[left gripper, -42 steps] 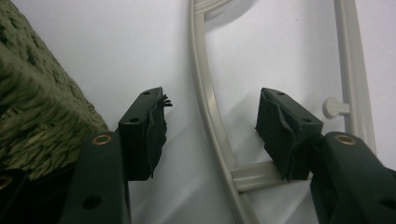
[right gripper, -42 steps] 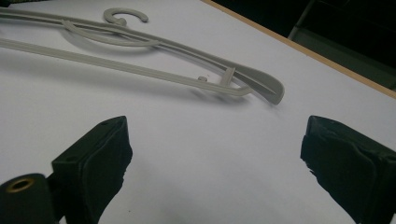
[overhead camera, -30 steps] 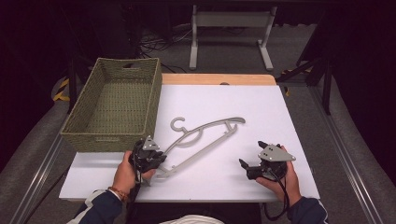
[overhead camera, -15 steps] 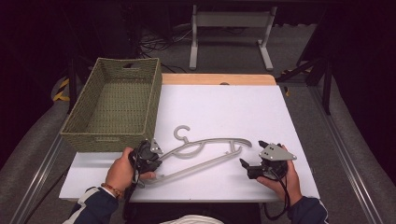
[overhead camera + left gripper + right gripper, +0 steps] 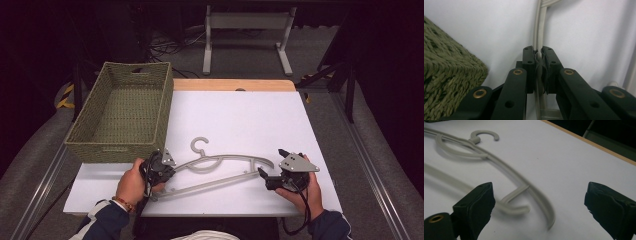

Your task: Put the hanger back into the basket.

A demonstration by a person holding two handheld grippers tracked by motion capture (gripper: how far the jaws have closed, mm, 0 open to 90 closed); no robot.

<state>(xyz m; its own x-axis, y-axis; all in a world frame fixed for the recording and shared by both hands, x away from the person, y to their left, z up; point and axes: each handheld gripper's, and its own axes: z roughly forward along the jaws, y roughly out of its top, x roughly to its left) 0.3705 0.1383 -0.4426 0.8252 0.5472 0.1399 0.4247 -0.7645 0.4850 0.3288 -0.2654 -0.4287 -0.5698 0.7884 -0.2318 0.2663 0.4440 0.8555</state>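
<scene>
Since swung flatter, hanger (image 5: 220, 167) clamped in left gripper (image 5: 159, 169), seemingly nearer wide-open right gripper (image 5: 269, 175)

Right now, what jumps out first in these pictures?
The grey hanger lies across the near part of the white table, the left tool shut on its left end. The right tool waits open at its right end. A woven green basket sits at the table's left edge.

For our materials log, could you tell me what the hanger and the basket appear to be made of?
Hanger: probably moulded plastic, pale grey and matte, judging by its smooth rounded bars and one-piece hook. Basket: woven olive-green fibre, perhaps seagrass or paper cord; the twisted strands show in the left gripper view.
</scene>
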